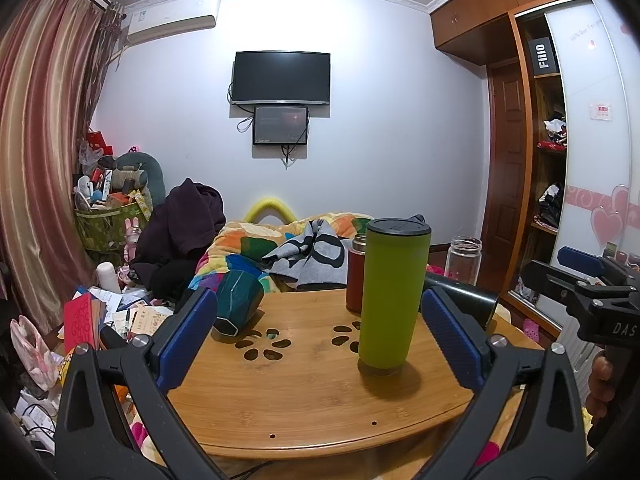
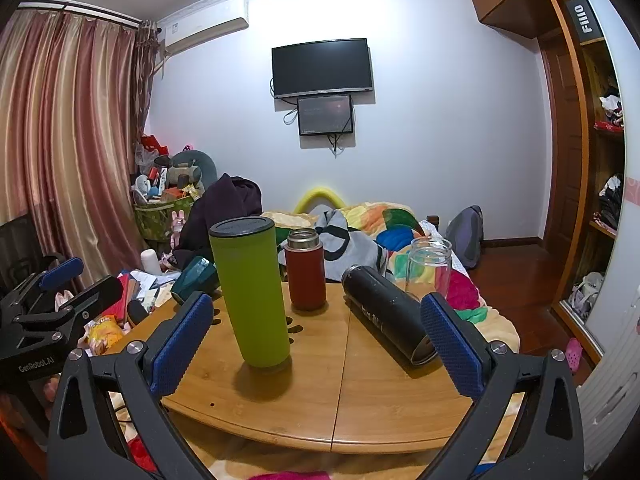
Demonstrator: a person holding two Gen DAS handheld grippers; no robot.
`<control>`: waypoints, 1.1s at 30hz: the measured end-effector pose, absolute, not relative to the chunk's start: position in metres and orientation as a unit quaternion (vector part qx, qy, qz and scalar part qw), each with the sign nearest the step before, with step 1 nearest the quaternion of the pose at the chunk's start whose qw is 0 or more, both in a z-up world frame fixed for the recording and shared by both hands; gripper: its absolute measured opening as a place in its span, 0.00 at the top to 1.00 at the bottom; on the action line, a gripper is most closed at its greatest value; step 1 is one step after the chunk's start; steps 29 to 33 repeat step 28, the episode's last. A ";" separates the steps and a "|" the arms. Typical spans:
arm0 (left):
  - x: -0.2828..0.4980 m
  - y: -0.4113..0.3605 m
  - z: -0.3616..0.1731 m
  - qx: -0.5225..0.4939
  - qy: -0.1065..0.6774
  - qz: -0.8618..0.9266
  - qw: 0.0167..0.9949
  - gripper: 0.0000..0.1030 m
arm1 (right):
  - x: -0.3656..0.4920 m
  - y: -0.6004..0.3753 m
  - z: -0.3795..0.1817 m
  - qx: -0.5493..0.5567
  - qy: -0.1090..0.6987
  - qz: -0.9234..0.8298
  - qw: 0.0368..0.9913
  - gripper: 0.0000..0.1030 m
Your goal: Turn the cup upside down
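On the left of the bamboo table (image 1: 304,392), a dark green faceted cup (image 1: 237,303) lies on its side, its base toward the camera, just beyond the left finger of the left gripper (image 1: 320,340). That gripper's blue-padded jaws stand wide apart and hold nothing. The cup touches neither pad. In the right wrist view the same cup (image 2: 196,274) shows only partly, behind the green tumbler and left of the right gripper (image 2: 320,340), whose jaws are likewise spread wide and empty.

The cup's glazed surface is cut in angular panels, with a flat hexagonal base outlined in a lighter edge.

Right of it, an upright lime-green tumbler (image 1: 394,294) with a black lid stands between the left gripper's fingers. Behind it is a red flask (image 2: 306,270) with a steel neck. Further right a black bottle (image 2: 388,314) lies on its side, close to the right gripper's right pad, and a clear glass jar (image 2: 430,264) stands at the table's far edge.

The tabletop has petal-shaped cutouts. Beyond lie a bed with a colourful quilt (image 1: 256,240), striped curtains (image 1: 36,120) at far left, a wall-mounted television (image 1: 282,77) and a wooden wardrobe (image 1: 540,140) at right.
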State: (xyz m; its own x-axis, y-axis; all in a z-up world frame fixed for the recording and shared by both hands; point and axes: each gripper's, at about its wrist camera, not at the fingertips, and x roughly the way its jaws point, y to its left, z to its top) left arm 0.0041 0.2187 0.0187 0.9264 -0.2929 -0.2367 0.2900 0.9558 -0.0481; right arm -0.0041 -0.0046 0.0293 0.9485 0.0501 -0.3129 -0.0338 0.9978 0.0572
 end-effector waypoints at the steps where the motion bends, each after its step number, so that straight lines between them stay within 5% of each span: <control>1: 0.004 0.218 0.019 -0.006 0.122 -0.149 0.981 0.00 | -0.004 -0.005 0.029 0.026 0.160 0.021 0.987 0.00; 33: 0.009 0.221 0.017 -0.027 0.142 -0.159 0.977 0.00 | -0.005 0.001 0.031 0.026 0.163 0.024 0.986 0.00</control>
